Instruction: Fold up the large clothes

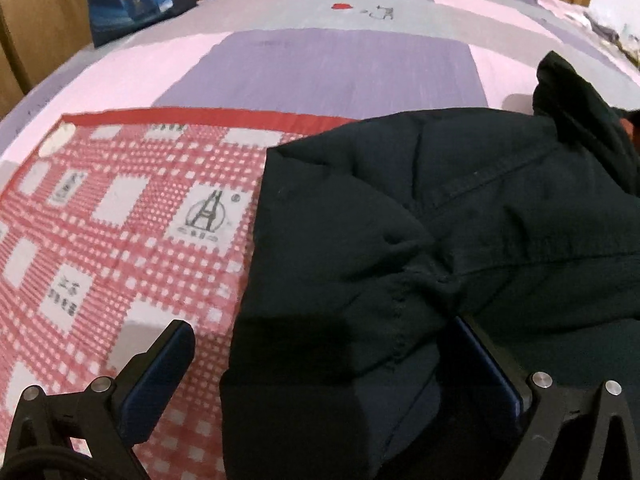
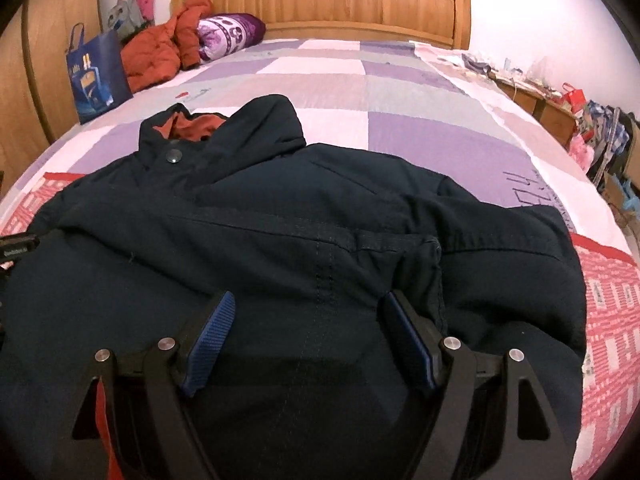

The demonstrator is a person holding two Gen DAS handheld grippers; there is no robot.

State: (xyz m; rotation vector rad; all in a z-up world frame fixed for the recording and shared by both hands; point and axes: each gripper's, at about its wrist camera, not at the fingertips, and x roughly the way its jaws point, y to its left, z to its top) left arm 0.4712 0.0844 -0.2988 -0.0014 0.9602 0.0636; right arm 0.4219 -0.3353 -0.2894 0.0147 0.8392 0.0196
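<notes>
A dark navy jacket (image 2: 280,216) with an orange lining lies spread on the bed, its collar and snap button toward the headboard. My right gripper (image 2: 309,297) hovers low over the jacket's middle seam, jaws wide, blue pads (image 2: 212,332) apart with flat fabric under them and nothing pinched. In the left wrist view the jacket's (image 1: 440,208) left edge and a bunched seam lie between the spread fingers of my left gripper (image 1: 322,322); its left finger (image 1: 168,364) is over the red checked cloth (image 1: 120,216), and the right one rests on dark fabric.
The red checked cloth (image 2: 608,292) lies under the jacket on a purple and pink patchwork bedspread (image 2: 400,92). A blue bag (image 2: 98,76), an orange coat (image 2: 160,52) and a purple pillow (image 2: 230,34) sit by the wooden headboard (image 2: 340,4). Clutter fills the right side of the room.
</notes>
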